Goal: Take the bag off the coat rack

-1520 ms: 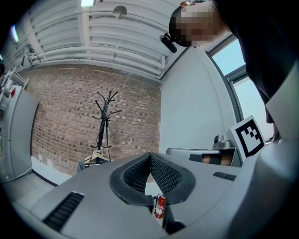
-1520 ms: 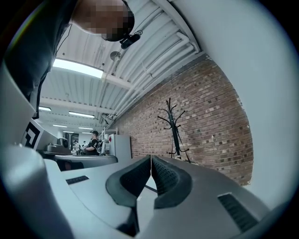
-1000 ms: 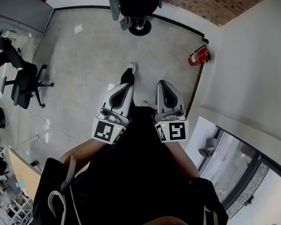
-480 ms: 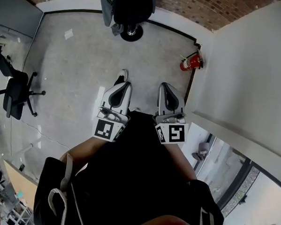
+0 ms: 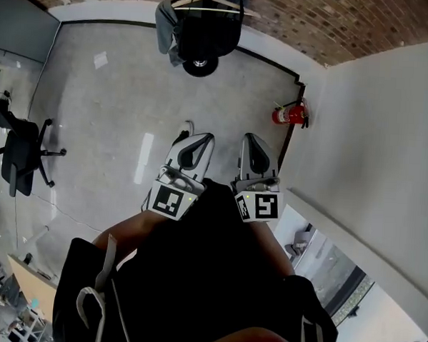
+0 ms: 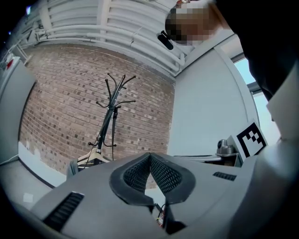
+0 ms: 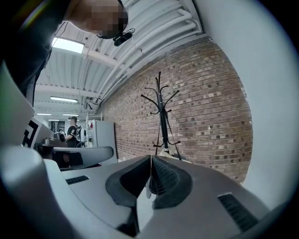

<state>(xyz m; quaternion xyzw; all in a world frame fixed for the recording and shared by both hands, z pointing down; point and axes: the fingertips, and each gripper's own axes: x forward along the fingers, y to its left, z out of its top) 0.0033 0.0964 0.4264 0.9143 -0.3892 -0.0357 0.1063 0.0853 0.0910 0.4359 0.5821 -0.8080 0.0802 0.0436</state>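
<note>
Bag (image 5: 205, 30) hangs dark and slack on the coat rack (image 7: 161, 109), well ahead of left tongs (image 6: 150, 158) and right tongs (image 7: 150, 161), both clenched empty; soft and probably light, best lifted by its strap (image 6: 114, 127).

L gripper (image 5: 194, 146) & R gripper (image 5: 252, 149): jaws closed, empty.

The right gripper (image 7: 150, 159) fills the lower half of the frame, its two dark ribbed jaws pressed together with nothing between them. Beyond it, a black coat rack (image 7: 161, 109) stands upright against a brick wall (image 7: 210, 107). A pale shape (image 7: 164, 152) hangs low on the rack's pole, partly hidden by the gripper. At far left, a person (image 7: 73, 130) stands near a white cabinet (image 7: 105, 137).
</note>
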